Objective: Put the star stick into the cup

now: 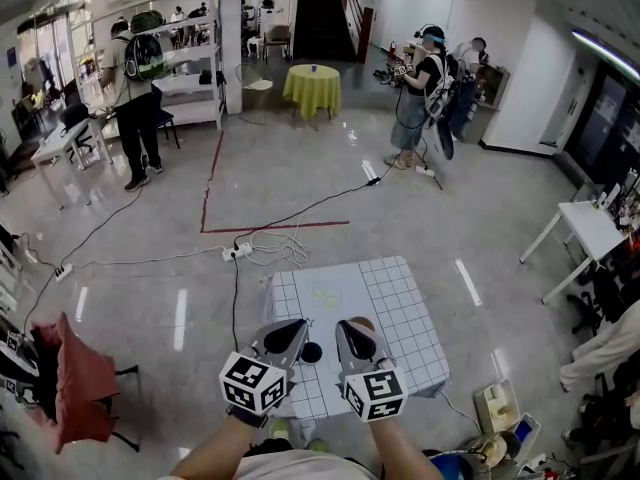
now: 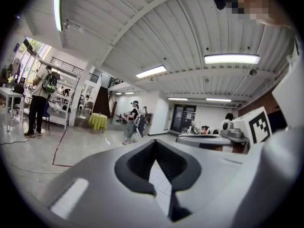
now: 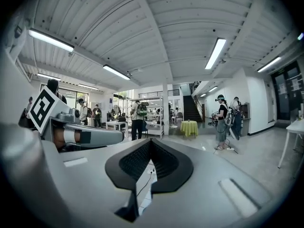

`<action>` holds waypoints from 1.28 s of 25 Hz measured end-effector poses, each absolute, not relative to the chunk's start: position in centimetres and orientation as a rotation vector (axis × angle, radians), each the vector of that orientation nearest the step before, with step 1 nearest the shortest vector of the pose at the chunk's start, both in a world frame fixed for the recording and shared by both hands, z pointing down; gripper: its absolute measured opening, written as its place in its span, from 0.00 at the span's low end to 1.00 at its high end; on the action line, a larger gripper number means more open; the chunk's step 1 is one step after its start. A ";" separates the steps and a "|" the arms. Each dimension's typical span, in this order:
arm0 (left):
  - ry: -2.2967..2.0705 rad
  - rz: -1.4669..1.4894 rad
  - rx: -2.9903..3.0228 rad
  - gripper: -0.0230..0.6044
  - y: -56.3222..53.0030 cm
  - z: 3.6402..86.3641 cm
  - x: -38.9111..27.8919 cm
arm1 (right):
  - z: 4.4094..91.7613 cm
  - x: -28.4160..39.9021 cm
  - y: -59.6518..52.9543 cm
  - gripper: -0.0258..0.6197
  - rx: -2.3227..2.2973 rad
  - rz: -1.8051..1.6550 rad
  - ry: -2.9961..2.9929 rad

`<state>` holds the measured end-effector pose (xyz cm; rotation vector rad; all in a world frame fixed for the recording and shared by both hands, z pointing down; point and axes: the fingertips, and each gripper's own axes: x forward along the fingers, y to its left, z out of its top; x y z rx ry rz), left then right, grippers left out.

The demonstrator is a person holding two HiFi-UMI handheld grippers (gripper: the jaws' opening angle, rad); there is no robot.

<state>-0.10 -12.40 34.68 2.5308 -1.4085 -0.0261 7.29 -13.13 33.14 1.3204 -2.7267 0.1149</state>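
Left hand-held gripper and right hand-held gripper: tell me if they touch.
Apart. Head view: bare table shows between left hand-held gripper and right hand-held gripper.

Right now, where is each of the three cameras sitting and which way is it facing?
Head view: on the person's head, tilted steeply down over the grid table; both forearms, the left gripper and the right gripper show.
Left gripper view: rides the left gripper, looks along its closed fingers across the hall; the other gripper's marker cube shows at right.
Right gripper view: rides the right gripper, faces the same way; the other marker cube shows at left.
Shared: all three see the yellow-clothed table.
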 end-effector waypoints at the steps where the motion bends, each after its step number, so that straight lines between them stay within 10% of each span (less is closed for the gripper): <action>1: -1.416 -0.033 2.536 0.05 -12.4 34.2 -0.2 | 32.7 7.2 -13.2 0.06 1.320 0.108 -2.736; 32: -1.488 -0.047 2.533 0.05 -9.0 32.3 0.5 | 31.6 7.5 -9.7 0.06 1.251 0.095 -2.786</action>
